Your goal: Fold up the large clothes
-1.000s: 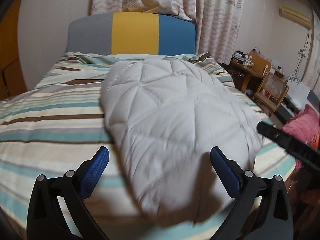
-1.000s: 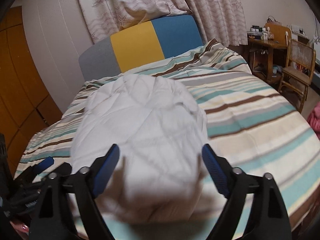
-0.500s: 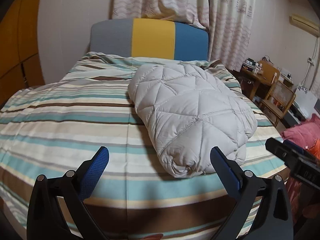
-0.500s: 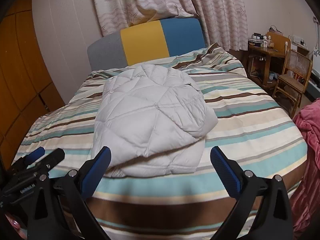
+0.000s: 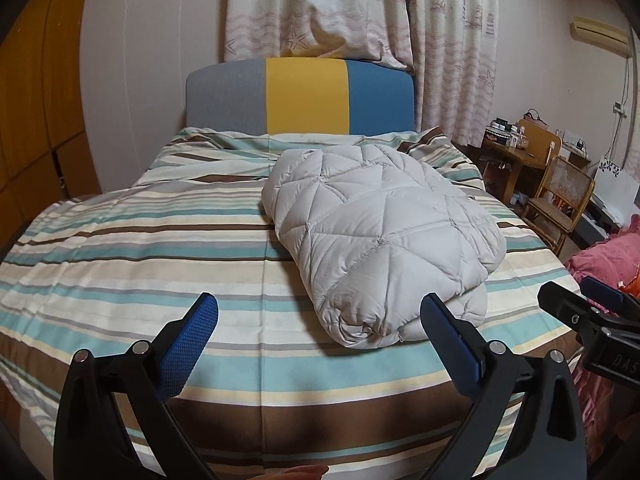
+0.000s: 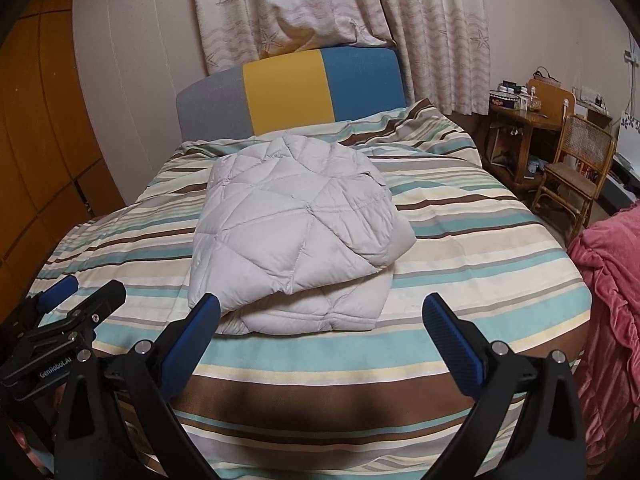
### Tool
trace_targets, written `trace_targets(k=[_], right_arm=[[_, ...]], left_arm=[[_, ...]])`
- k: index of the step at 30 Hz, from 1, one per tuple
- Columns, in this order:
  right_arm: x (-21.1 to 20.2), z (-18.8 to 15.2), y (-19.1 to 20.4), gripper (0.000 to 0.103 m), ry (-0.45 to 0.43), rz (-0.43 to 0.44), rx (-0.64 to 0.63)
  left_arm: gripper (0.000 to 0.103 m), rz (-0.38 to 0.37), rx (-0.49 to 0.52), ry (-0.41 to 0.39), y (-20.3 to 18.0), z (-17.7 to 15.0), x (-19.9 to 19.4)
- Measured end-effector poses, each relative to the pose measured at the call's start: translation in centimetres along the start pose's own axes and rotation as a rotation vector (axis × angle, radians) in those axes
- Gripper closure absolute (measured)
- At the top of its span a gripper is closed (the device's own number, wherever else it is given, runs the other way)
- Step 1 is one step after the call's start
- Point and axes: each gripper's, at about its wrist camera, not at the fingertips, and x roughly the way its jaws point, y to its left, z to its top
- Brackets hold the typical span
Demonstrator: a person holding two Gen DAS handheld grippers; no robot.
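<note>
A light grey quilted down jacket [image 5: 384,236] lies folded in a thick bundle on the striped bed cover [image 5: 140,248]; it also shows in the right wrist view [image 6: 296,236]. My left gripper [image 5: 320,320] is open and empty, held back near the bed's foot edge, left of the jacket's near end. My right gripper [image 6: 320,316] is open and empty, just short of the jacket's near edge. Each gripper shows at the side of the other's view: the right one [image 5: 592,320] and the left one [image 6: 60,308].
The bed has a grey, yellow and blue headboard [image 5: 300,100]. A wooden desk [image 6: 524,116] and a rattan chair [image 6: 576,168] stand to the right. A pink cloth heap [image 6: 612,280] lies at the right of the bed. Orange wardrobe doors [image 6: 40,120] are at left.
Both grippers have pulled back from the jacket toward the foot of the bed. The jacket lies still in its folded bundle.
</note>
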Motion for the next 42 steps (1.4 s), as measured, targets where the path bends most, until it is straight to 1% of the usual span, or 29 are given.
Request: trace_targets(k=[14, 31, 42], right_arm=[[0.3, -0.1, -0.7, 0.002, 0.019, 0.002, 0.023], [0.5, -0.1, -0.7, 0.002, 0.019, 0.006, 0.024], [0.7, -0.3, -1.3, 0.002, 0.032, 0.009, 0.03]], left_arm=[[0.003, 0.003, 0.007, 0.009, -0.3, -0.2, 0.1], [0.003, 0.006, 0.004, 0.013, -0.3, -0.3, 0.2], [0.003, -0.021, -0.01, 0.009, -0.6, -0.7, 0.8]])
